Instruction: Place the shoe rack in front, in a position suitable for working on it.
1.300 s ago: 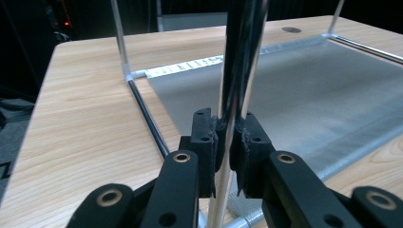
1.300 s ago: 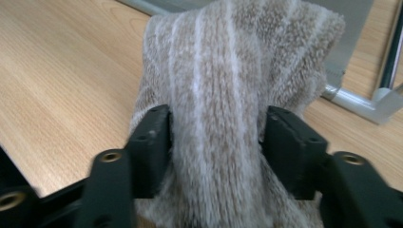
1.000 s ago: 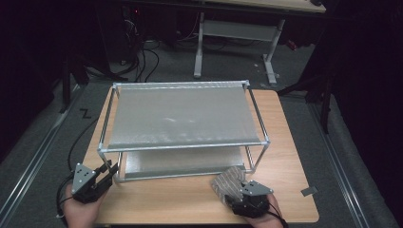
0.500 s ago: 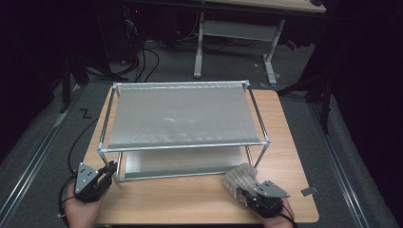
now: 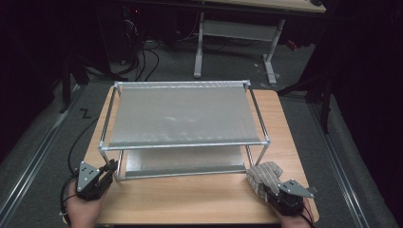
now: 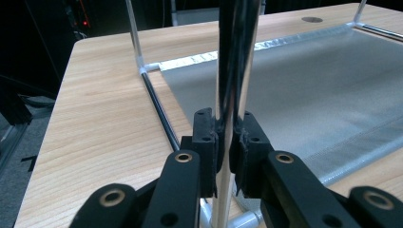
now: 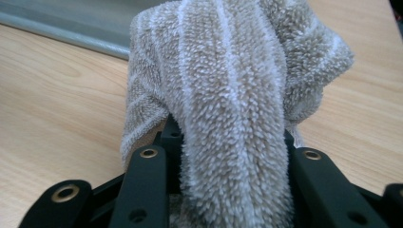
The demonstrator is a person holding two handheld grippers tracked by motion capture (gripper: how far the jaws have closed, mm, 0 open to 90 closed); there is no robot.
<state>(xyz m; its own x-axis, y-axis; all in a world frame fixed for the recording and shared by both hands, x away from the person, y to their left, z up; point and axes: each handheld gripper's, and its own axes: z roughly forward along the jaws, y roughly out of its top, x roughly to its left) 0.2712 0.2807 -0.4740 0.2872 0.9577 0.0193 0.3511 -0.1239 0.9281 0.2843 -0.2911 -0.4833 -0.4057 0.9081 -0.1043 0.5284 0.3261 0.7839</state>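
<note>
Left tool clamped tight on the rack's near-left upright post. Right tool, jaws just closing, grips a bunched striped towel above the tabletop, just beside the rack's near-right leg.

Your left hand-held gripper sits at the desk's near-left corner, against the front-left post of the two-tier metal rack. Your right hand-held gripper, near the near-right corner, holds a striped beige towel beside the rack's front-right leg.
</note>
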